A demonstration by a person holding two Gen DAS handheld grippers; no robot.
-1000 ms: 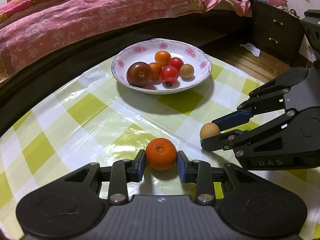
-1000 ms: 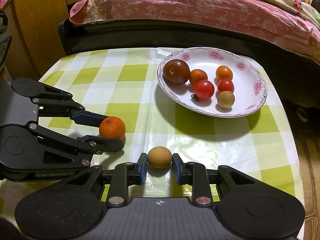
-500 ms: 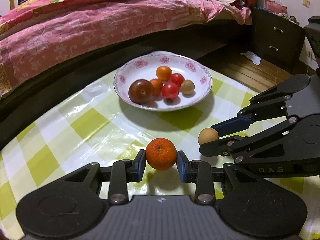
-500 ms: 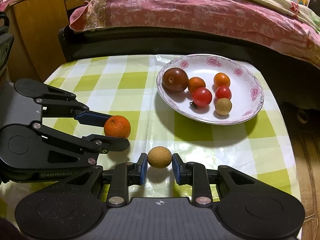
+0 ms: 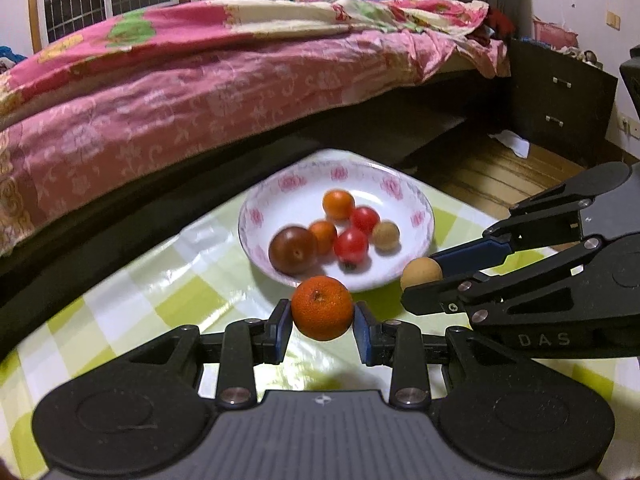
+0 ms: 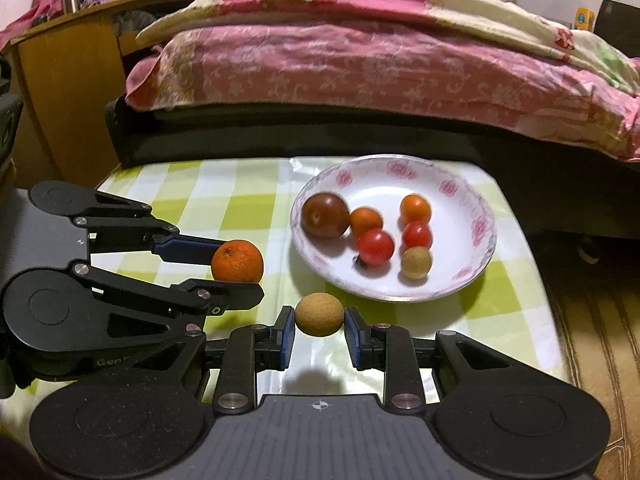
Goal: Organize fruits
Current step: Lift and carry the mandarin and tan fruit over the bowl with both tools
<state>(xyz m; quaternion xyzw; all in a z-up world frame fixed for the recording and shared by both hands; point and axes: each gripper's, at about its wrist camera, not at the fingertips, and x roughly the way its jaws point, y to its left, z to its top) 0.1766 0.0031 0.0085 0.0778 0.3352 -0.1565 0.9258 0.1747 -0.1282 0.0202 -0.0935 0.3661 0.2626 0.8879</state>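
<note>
My left gripper is shut on an orange tangerine, held above the tablecloth; the same tangerine shows in the right wrist view. My right gripper is shut on a small tan round fruit, also lifted, seen again as the tan fruit in the left wrist view. Ahead stands a white flowered plate holding a dark plum, two small orange fruits, two red tomatoes and another tan fruit. Both grippers are short of the plate's near rim, side by side.
The table wears a green-and-white checked plastic cloth. A bed with a pink quilt runs close behind the table. A dark drawer cabinet stands at the right, a wooden cabinet at the left.
Both grippers have risen off the cloth with their fruits and tilted up, so the plate sits lower in view and more of the bed shows. The grips stayed the same.
</note>
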